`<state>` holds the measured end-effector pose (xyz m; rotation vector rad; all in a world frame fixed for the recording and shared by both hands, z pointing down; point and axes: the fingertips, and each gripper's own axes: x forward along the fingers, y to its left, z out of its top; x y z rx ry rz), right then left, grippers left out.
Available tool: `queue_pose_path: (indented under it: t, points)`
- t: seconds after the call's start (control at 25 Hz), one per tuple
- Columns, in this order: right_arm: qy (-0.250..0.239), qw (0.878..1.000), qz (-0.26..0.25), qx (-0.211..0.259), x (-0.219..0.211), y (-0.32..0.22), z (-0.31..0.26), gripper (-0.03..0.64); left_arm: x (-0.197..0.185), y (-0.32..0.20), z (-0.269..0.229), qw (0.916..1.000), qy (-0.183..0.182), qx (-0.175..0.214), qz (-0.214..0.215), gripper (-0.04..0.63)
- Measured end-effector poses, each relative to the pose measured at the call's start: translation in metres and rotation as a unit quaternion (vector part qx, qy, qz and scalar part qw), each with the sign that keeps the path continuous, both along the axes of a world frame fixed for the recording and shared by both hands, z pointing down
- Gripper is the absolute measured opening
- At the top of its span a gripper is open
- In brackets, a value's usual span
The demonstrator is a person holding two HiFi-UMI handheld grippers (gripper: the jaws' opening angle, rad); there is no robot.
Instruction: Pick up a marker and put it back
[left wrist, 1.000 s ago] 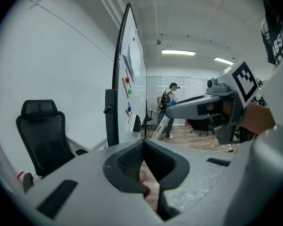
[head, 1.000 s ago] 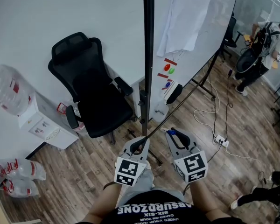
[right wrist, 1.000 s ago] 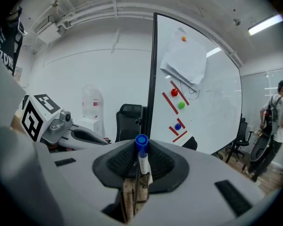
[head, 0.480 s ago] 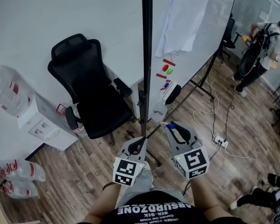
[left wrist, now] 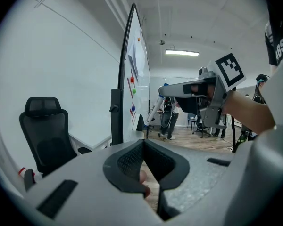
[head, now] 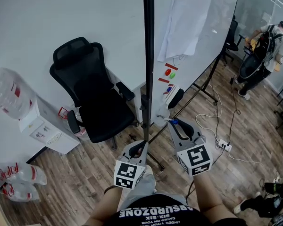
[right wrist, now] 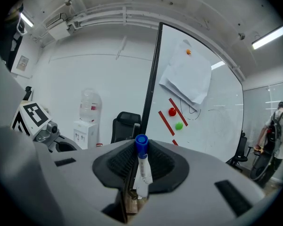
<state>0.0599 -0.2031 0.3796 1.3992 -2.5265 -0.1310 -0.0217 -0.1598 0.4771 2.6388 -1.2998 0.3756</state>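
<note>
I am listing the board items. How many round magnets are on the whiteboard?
3 clearly: an orange magnet atop the paper sheet, a red magnet and a green magnet close together below it. A blue spot lower down may be a fourth.

Clock read on the head view around the grippers: left gripper [head: 140, 147] and right gripper [head: 174, 124] side by side, marker [head: 172, 122] between the right one's jaws, both just before the edge post of the whiteboard [head: 212, 27], which runs from 12 toward 1 with a paper sheet [head: 186, 18] above magnets [head: 170, 72] on it. Office chair [head: 92, 95] at 10, left of the post; water dispenser [head: 40, 126] at 9 beside the chair with a bottle [head: 9, 95] on top; spare bottles [head: 19, 173] on the floor at 8. Power strip [head: 223, 142] on the floor at 3, person [head: 264, 55] well apart at 2, past the board's far end.
</note>
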Motion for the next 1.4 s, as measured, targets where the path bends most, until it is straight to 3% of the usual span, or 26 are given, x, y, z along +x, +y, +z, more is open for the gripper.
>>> queue_pose_path:
  t: [0.36,1.4]
  points:
    - [0.003,1.0,-0.001,0.003,-0.002,-0.02,-0.001,0.069,-0.009,-0.011,0.003,1.0,-0.001,-0.005,-0.008,0.006]
    - [0.033,0.998,-0.001,-0.059,-0.008,-0.062,0.063,0.071,-0.021,-0.024,0.021,0.9993,0.004,-0.033,-0.018,0.006]
